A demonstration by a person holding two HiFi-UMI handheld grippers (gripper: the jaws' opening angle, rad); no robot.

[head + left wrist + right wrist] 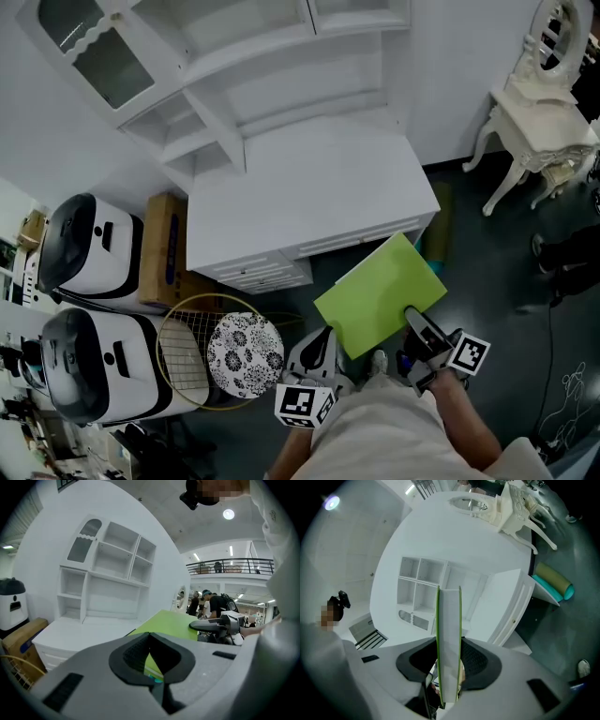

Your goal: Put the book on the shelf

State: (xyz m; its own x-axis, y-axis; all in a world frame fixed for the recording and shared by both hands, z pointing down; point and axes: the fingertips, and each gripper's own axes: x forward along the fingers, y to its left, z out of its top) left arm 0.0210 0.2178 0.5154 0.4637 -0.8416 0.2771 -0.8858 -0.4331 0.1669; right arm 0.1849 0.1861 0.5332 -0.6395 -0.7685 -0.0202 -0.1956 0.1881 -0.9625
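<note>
Though head view shows book (380,295) cover, right gripper view, clamped page edges

No word, number or brand can be read in any view. In the head view, the cardboard box (165,248) at centre left bears a blue strip of print, too blurred to make out. The marker cubes (302,405) at the lower middle carry only black-and-white square patterns, not lettering.

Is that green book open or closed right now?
Closed. The right gripper view shows the book edge-on, both green covers flat against the white pages, clamped in the right gripper.
</note>
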